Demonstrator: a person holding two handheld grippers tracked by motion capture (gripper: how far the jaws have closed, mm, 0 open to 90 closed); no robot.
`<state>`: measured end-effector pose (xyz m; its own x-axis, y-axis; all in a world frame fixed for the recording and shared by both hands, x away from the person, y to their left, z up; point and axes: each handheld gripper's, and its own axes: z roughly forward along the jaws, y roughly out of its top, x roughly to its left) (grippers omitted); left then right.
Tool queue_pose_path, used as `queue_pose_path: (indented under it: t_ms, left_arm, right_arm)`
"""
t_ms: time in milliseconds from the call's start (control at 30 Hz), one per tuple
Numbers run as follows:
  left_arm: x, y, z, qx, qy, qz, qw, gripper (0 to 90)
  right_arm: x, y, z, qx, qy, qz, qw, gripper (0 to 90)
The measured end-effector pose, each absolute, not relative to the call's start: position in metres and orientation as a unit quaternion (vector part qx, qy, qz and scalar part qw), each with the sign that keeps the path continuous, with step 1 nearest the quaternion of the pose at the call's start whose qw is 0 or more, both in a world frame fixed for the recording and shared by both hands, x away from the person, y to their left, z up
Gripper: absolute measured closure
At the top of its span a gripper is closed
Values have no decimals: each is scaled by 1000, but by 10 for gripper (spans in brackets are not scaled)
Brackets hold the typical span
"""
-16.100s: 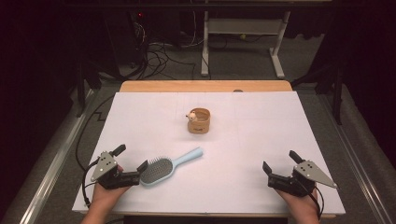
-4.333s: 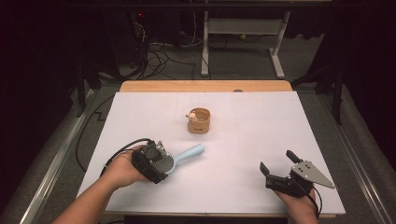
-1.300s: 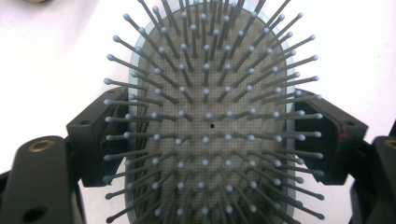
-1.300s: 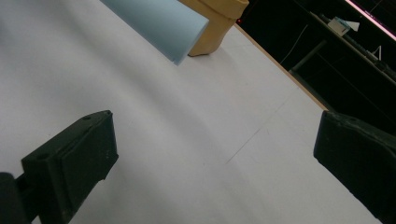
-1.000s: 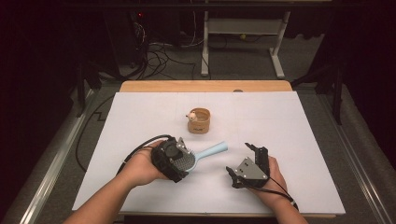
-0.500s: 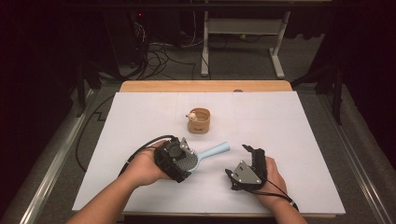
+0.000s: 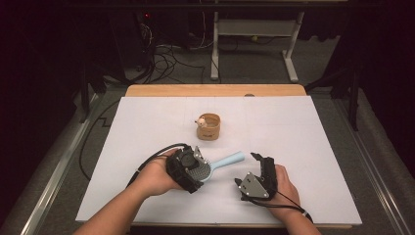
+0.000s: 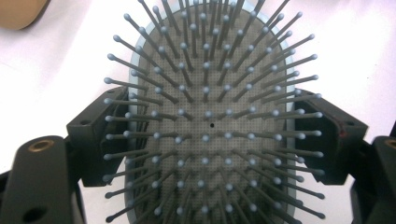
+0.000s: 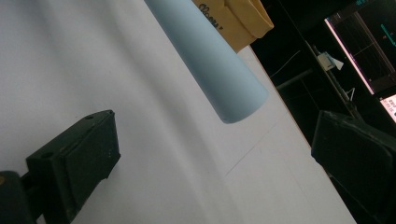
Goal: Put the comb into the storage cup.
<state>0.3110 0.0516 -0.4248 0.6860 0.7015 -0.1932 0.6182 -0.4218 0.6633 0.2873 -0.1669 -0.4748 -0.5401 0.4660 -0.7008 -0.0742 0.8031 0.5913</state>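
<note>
I've got the left gripper (image 7: 192, 169) pinching the hairbrush (image 8: 210, 126) by its head, one finger on each long edge, bristles facing straight back at my left camera. Gripping across the narrow width there keeps the head from twisting and leaves the pale blue handle (image 7: 230, 159) sticking out free over the white desk (image 7: 313, 147), up and to the right. That free end looks like the point of it: my right gripper (image 7: 254, 169) sits just beside the handle tip (image 9: 233, 88), fingers spread wide with nothing between them, lined up so the handle could slide in. The handle floats above the desk, not resting. The small tan basket (image 7: 209, 126) waits farther back, well apart from both hands.
</note>
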Motion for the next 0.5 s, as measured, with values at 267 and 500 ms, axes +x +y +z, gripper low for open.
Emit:
queue_pose_path:
  t_ms: [267,500]
  left_arm:
    - [310,44,-426,844,387,56,367,207]
    - [311,42,-426,843,387,53,369,207]
  right_arm:
    - [286,-165,-474,110,827,287,470,25]
    - [282,-158,-473,90,827,283,478,52]
